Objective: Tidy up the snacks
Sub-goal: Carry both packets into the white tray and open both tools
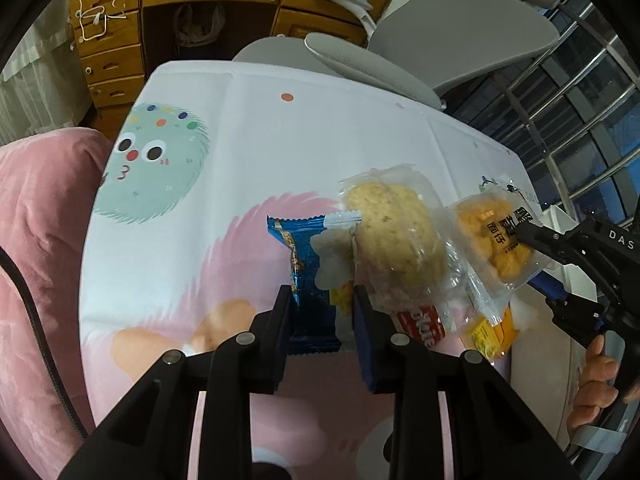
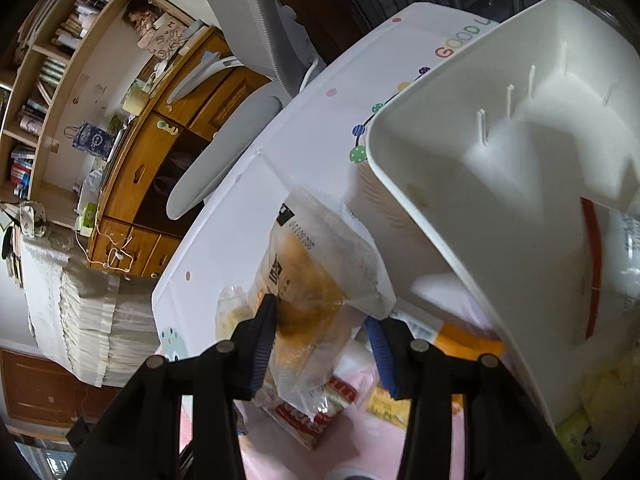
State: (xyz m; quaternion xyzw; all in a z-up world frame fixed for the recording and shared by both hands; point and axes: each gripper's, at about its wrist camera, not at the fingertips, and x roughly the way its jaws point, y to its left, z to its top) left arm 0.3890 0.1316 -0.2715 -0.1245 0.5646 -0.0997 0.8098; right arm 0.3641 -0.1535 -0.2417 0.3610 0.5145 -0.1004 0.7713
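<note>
left wrist view: left gripper (image 1: 322,300) pinches the light, crinkly blue foil snack packet (image 1: 306,264); right gripper (image 2: 322,320) clamps the soft clear-wrapped orange pastry (image 2: 308,276), best held by its seam

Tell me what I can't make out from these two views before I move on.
- Blue packet, left wrist view: lower part hidden between the jaws; brand unreadable.
- Orange-snack packet, right wrist view: contents blurred, bottom behind the jaws.
- White bin, right wrist view: cut off by the frame edge; contents mostly unseen.
</note>
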